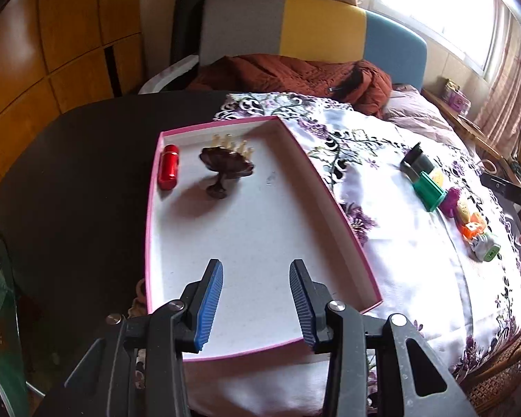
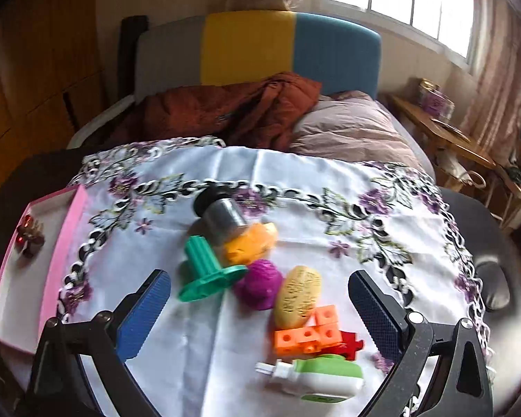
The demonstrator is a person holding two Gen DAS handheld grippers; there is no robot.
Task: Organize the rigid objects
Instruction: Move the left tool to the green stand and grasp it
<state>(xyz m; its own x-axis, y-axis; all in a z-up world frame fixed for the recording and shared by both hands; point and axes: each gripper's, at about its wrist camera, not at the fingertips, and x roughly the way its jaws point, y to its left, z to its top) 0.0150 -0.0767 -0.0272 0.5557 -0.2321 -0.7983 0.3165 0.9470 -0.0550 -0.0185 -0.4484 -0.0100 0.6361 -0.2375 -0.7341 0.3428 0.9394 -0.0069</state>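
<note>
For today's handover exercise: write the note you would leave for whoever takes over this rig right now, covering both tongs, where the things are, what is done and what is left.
Left tongs: open, empty, over the near end of the pink tray.
Right tongs: wide open, empty, above the pile on the floral cloth.
Done: red capsule, dark pedestal dish and a pale comb-like piece sit at the tray's far end.
Left, all on the cloth: black-capped jar, orange piece, green part, purple piece, yellow oval, orange blocks, red block, white-and-green device.
</note>
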